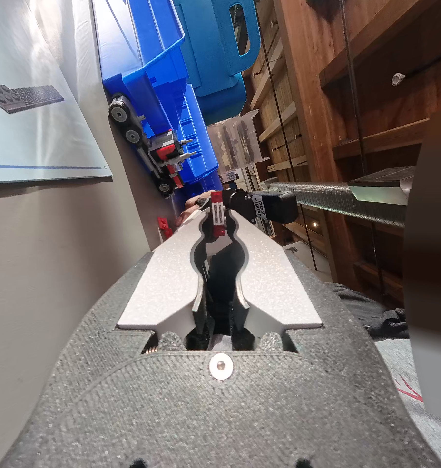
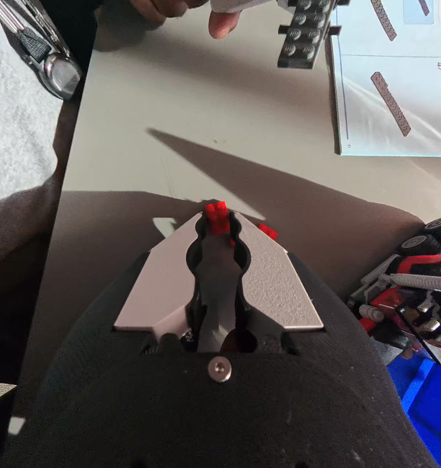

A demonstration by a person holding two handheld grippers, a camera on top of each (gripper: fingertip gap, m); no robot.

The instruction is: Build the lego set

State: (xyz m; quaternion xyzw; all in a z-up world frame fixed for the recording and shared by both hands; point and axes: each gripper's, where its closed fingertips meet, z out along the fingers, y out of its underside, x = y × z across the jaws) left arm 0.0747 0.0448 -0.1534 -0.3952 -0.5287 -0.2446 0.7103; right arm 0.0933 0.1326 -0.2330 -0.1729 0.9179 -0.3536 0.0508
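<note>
Both tongs are clamped rn: left gripper (image 1: 218,217) pinches a small red/black/grey sub-build (image 1: 218,214) up in the air, right gripper (image 2: 216,217) grips a red plate (image 2: 217,219) by its tail, low over the table (image 2: 189,101) near the truck (image 2: 404,291). Biggest risk imo: that shallow tip hold lets the plate twist or pop out w/ any push. Smaller one: the spare red piece (image 2: 268,231) just beside the right finger gets knocked.

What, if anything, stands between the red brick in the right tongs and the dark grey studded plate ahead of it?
Nothing visible does. Between the red brick and the dark grey plate is only bare, shadowed table; the instruction booklet lies off to the side.
</note>
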